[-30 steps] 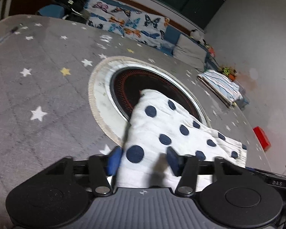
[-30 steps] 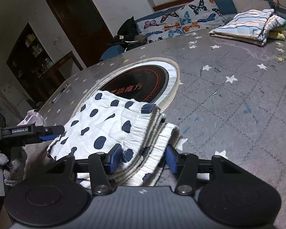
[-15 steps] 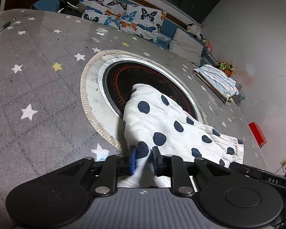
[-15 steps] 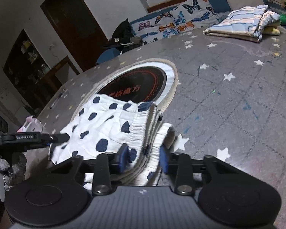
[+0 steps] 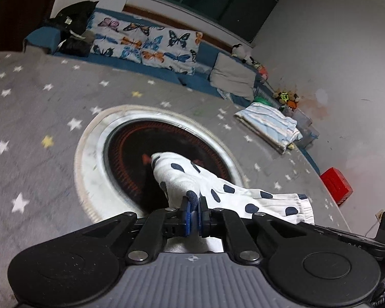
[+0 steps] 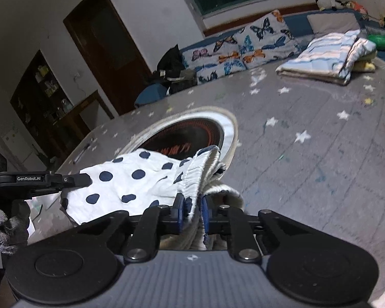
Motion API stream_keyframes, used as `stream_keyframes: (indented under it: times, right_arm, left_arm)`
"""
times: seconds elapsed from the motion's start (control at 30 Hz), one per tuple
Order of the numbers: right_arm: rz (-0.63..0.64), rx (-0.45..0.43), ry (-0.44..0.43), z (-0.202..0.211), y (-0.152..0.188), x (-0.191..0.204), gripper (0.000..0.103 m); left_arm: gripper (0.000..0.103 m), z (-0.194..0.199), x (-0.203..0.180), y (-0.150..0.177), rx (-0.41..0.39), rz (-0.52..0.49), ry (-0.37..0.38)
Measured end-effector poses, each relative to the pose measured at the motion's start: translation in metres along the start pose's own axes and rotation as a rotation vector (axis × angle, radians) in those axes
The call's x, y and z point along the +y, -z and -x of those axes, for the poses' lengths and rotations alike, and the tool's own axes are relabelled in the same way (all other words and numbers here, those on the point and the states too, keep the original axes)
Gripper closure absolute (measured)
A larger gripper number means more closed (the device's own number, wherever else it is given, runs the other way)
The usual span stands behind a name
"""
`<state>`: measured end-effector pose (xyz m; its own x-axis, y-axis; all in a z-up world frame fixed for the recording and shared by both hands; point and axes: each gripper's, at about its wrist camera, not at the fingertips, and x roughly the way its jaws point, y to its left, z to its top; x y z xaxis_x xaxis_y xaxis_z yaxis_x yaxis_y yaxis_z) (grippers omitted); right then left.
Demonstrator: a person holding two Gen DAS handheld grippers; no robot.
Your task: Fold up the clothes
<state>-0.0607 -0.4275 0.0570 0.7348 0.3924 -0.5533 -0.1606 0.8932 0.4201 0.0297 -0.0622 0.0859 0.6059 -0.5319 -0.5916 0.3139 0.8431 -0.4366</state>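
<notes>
My left gripper (image 5: 193, 214) is pinched almost fully closed, its blue pads (image 5: 186, 215) clamped on an edge of the dotted garment (image 5: 218, 192) at lower centre of the left view. The cloth rises from the pads, bunches into a peak over the dark disc (image 5: 131, 159) set in the star-patterned table (image 5: 38, 118), and trails off to the lower right.

My right gripper (image 6: 192, 211) is closed nearly as far, gripping the garment (image 6: 141, 179) at its thick gathered waistband, which fills the narrow gap between the pads (image 6: 178, 211). From there the cloth spreads left across the middle of the right view, where the tip of the left gripper (image 6: 74, 179) meets its far edge. A gloved hand (image 6: 6, 228) shows at the lower left. A folded striped cloth (image 6: 326, 56) lies well apart at upper right.
</notes>
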Motion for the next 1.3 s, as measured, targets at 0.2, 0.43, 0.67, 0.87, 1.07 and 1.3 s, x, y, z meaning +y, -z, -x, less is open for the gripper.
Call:
stream_keyframes:
  times: [0.2,0.43,0.67,0.87,1.07,1.3]
  right_arm:
    - [0.007,-0.056,0.024,0.019,-0.017,-0.017,0.090]
    - [0.007,-0.103,0.085,0.037,-0.041,-0.048,0.090]
    - [-0.007,-0.133,0.146,0.048,-0.068,-0.088,0.090]
    - [0.018,-0.159,0.196,0.050,-0.098,-0.115,0.090]
    - [0.029,-0.147,0.234,0.038,-0.120,-0.139,0.090]
    - [0.010,-0.099,0.250,0.020,-0.119,-0.161,0.090]
  left_arm:
    - [0.097,-0.023,-0.029,-0.017,-0.002,-0.022,0.023]
    - [0.098,-0.061,-0.069,-0.034,0.010,-0.065,0.057]
    - [0.098,-0.106,-0.107,-0.050,0.032,-0.094,0.079]
    - [0.098,-0.138,-0.129,-0.065,0.039,-0.094,0.087]
    - [0.098,-0.168,-0.141,-0.073,0.061,-0.097,0.083]
    - [0.097,-0.197,-0.131,-0.066,0.124,-0.083,0.064]
